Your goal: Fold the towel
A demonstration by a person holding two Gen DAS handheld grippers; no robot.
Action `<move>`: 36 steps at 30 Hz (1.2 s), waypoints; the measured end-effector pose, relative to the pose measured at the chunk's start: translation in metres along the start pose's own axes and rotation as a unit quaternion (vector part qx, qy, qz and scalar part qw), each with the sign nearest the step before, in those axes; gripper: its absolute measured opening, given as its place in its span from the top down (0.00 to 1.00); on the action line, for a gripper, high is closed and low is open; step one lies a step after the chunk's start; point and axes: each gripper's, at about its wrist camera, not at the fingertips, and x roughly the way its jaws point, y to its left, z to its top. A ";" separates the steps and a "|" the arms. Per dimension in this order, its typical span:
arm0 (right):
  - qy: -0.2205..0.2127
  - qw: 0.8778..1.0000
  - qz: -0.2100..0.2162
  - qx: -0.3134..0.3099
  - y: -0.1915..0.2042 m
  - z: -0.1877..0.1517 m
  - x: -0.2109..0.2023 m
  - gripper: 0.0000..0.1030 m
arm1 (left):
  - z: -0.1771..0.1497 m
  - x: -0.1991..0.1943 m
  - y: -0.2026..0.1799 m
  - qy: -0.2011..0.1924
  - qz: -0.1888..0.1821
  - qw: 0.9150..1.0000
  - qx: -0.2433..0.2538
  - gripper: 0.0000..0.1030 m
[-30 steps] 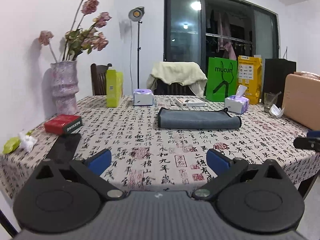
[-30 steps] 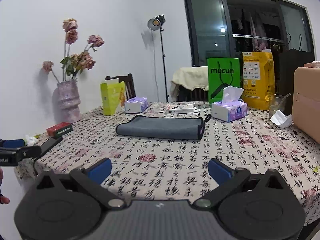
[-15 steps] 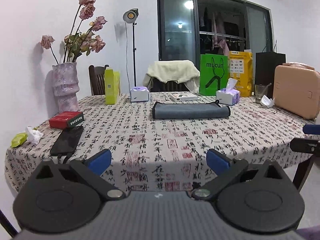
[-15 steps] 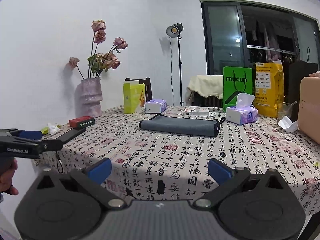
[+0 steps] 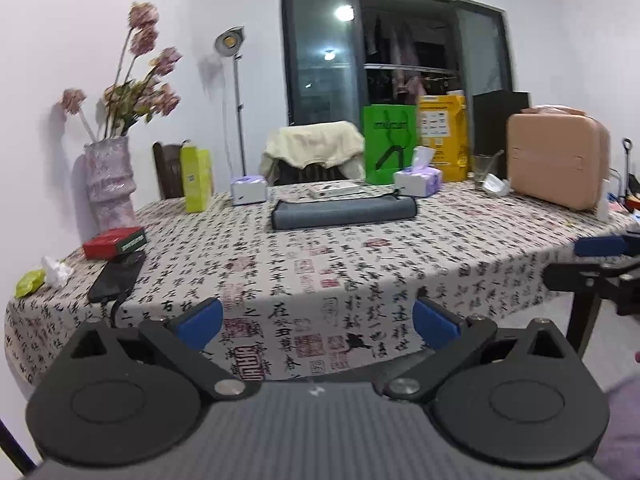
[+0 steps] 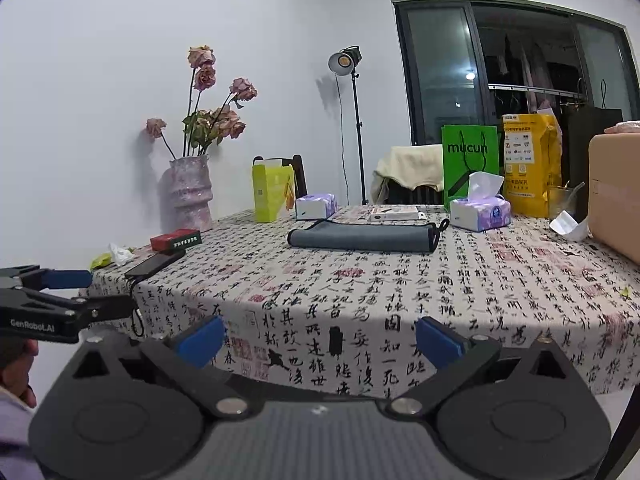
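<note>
A grey towel (image 5: pixel 344 211), folded into a long flat strip, lies on the patterned tablecloth toward the table's far middle; it also shows in the right wrist view (image 6: pixel 362 237). My left gripper (image 5: pixel 316 323) is open and empty, held off the table's near edge, far from the towel. My right gripper (image 6: pixel 318 340) is open and empty, also in front of the near edge. The right gripper shows at the right of the left wrist view (image 5: pixel 592 260), and the left gripper at the left of the right wrist view (image 6: pixel 60 296).
On the table (image 5: pixel 360 280) stand a vase with flowers (image 5: pixel 110 184), a red box (image 5: pixel 114 242), a black phone (image 5: pixel 116 278), a yellow-green carton (image 5: pixel 196 184), tissue packs (image 5: pixel 418 180), a green bag (image 5: pixel 390 142), a glass (image 5: pixel 484 170) and a tan case (image 5: pixel 558 160). A chair with draped cloth (image 5: pixel 312 148) stands behind.
Both grippers have pulled back from the table, past its near edge, and stay open. The towel has not moved.
</note>
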 end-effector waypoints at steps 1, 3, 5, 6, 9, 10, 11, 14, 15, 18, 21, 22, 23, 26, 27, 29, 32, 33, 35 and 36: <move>0.001 1.000 0.000 -0.001 0.001 -0.002 -0.002 0.00 | -0.002 -0.003 -0.003 -0.004 -0.003 1.000 0.004 0.00; 0.004 1.000 -0.001 -0.005 0.003 -0.006 -0.005 0.00 | -0.003 -0.006 -0.006 -0.007 -0.005 1.000 0.004 0.00; 0.007 1.000 -0.002 -0.010 0.005 -0.009 -0.008 0.00 | -0.005 -0.008 -0.007 -0.007 -0.012 1.000 -0.001 0.00; 0.007 1.000 -0.003 -0.012 0.006 -0.011 -0.010 0.00 | -0.006 -0.009 -0.008 -0.006 -0.013 1.000 -0.003 0.00; 0.005 1.000 -0.005 -0.015 0.008 -0.015 -0.016 0.00 | -0.009 -0.011 -0.008 0.001 -0.015 1.000 -0.015 0.00; 0.004 1.000 -0.007 -0.017 0.008 -0.016 -0.018 0.00 | -0.010 -0.010 -0.008 0.006 -0.016 1.000 -0.021 0.00; 0.006 1.000 -0.008 -0.020 0.009 -0.016 -0.019 0.00 | -0.011 -0.010 -0.007 0.010 -0.016 0.999 -0.026 0.00; 0.009 1.000 -0.007 -0.028 0.013 -0.018 -0.024 0.00 | -0.012 -0.010 -0.008 0.019 -0.015 0.999 -0.033 0.00; 0.010 0.999 -0.007 -0.029 0.014 -0.018 -0.025 0.00 | -0.013 -0.010 -0.009 0.020 -0.015 0.999 -0.034 0.00; 0.013 1.000 -0.009 -0.028 0.013 -0.020 -0.028 0.00 | -0.014 -0.012 -0.012 0.019 -0.015 0.999 -0.028 0.00; 0.016 0.999 -0.012 -0.027 0.012 -0.020 -0.029 0.00 | -0.015 -0.012 -0.013 0.023 -0.015 0.999 -0.030 0.00; 0.016 0.999 -0.013 -0.028 0.013 -0.020 -0.029 0.00 | -0.016 -0.011 -0.012 0.024 -0.016 0.999 -0.030 0.00; 0.015 0.999 -0.013 -0.029 0.013 -0.020 -0.029 0.00 | -0.015 -0.011 -0.012 0.025 -0.015 0.999 -0.031 0.00; 0.015 0.999 -0.013 -0.029 0.013 -0.019 -0.028 0.00 | -0.015 -0.012 -0.014 0.021 -0.014 0.999 -0.027 0.00; 0.016 0.999 -0.013 -0.028 0.013 -0.019 -0.028 0.00 | -0.015 -0.012 -0.014 0.020 -0.014 0.999 -0.026 0.00; 0.016 0.999 -0.014 -0.027 0.012 -0.019 -0.028 0.00 | -0.015 -0.012 -0.014 0.020 -0.014 0.999 -0.025 0.00; 0.014 0.999 -0.014 -0.027 0.012 -0.019 -0.028 0.00 | -0.014 -0.012 -0.015 0.019 -0.013 0.999 -0.024 0.00; 0.015 0.999 -0.014 -0.027 0.012 -0.019 -0.028 0.00 | -0.014 -0.013 -0.015 0.019 -0.013 0.999 -0.024 0.00; 0.015 0.999 -0.013 -0.027 0.012 -0.019 -0.028 0.00 | -0.014 -0.013 -0.015 0.019 -0.013 0.999 -0.025 0.00; 0.014 0.999 -0.013 -0.028 0.012 -0.019 -0.028 0.00 | -0.014 -0.013 -0.015 0.019 -0.013 0.999 -0.025 0.00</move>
